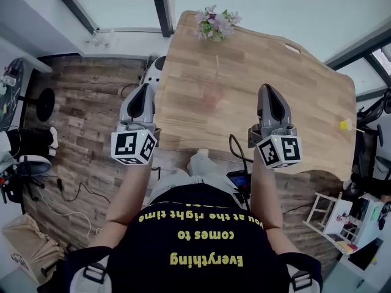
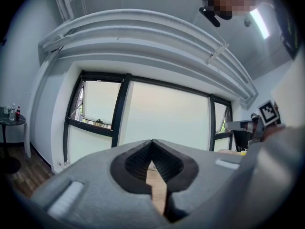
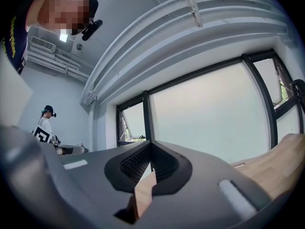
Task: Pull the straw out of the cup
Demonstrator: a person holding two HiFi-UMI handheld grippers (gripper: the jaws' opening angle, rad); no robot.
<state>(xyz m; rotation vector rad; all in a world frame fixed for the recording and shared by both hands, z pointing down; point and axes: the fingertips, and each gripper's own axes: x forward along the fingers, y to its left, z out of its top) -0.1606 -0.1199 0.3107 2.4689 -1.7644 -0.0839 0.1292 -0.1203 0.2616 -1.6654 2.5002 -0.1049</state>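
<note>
This looks like an office turned into a test lab. A big curved wooden worktop (image 1: 256,72) carries a bunch of flowers (image 1: 215,24). Loose cables (image 1: 73,194) trail over the plank floor (image 1: 79,133), and tall dark-framed windows (image 2: 167,113) line the wall. A second person (image 3: 45,124) in headgear stands across the room.

The person is holding the left gripper (image 1: 145,89) just beside the wooden table's (image 1: 305,102) left edge and the right gripper (image 1: 267,90) over its near edge. Both are pointing away from the body, toward the flower bunch (image 1: 215,24) sitting at the far edge.
</note>
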